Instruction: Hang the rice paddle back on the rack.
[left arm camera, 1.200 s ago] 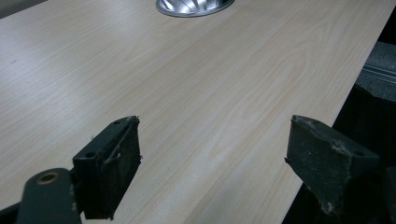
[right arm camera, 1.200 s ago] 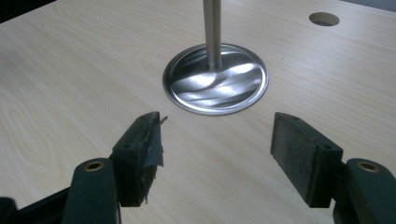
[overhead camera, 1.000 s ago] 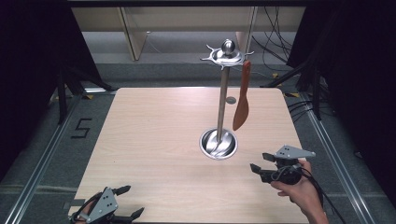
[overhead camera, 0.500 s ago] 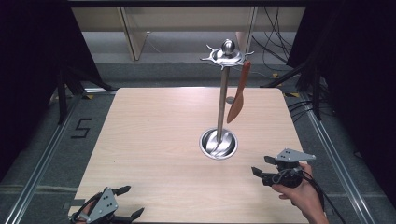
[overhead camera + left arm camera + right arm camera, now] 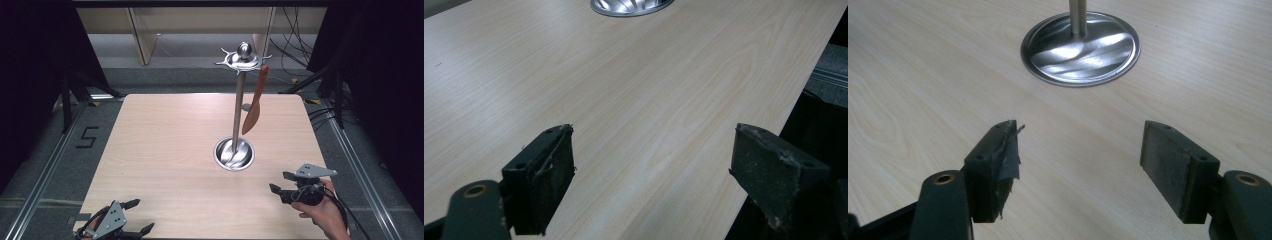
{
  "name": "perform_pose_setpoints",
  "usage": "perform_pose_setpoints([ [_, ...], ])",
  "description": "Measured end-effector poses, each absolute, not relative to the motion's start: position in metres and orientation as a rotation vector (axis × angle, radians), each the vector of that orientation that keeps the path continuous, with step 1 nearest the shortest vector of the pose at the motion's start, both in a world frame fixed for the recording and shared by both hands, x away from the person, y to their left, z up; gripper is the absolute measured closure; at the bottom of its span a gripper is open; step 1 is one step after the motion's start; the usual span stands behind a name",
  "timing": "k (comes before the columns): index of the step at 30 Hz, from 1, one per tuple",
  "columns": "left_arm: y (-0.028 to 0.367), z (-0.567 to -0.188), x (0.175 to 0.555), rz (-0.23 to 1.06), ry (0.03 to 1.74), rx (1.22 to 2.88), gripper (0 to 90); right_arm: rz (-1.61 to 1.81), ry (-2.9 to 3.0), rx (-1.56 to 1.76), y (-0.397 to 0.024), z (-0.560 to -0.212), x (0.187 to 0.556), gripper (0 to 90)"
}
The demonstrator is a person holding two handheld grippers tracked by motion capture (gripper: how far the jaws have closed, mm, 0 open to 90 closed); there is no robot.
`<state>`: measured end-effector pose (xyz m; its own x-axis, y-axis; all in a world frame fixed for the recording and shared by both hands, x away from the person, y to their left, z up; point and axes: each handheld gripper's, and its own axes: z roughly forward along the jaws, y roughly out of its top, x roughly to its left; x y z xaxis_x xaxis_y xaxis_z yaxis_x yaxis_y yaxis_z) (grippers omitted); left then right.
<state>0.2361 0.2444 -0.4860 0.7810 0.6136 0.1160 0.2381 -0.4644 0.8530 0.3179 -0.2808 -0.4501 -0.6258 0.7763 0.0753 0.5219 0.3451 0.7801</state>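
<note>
A steel utensil stand (image 5: 236,115) rises from a round base (image 5: 234,153) in the right half of the wooden table (image 5: 165,145). From its top ring (image 5: 243,58) hangs a brown spatula (image 5: 254,105), blade down. My right gripper (image 5: 281,182) is held by a hand near the table's front right edge, open and empty, jaws pointing left toward the base (image 5: 1080,48). My left gripper (image 5: 139,216) lies at the front left corner, open, nothing between its jaws; the base (image 5: 630,6) shows at the top of its view.
Dark floor with metal rails (image 5: 45,170) flanks the table on both sides. Cables (image 5: 295,45) lie behind the table at the right. A pale shelf unit (image 5: 145,35) stands at the back. The table's near edge (image 5: 774,130) runs close to my left gripper's right jaw.
My right gripper has drawn back toward the front edge of the table, away from the stand. The spatula has swung slightly on its hook. The left gripper has stayed put.
</note>
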Motion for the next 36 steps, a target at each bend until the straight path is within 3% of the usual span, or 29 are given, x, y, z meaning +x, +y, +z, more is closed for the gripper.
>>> perform_pose_setpoints([
  [36, 0.243, -0.487, 0.235, 0.508, 0.661, 2.041, 17.0, 1.202, 2.31, 1.181, -0.281, -0.476, 0.284, 31.2],
])
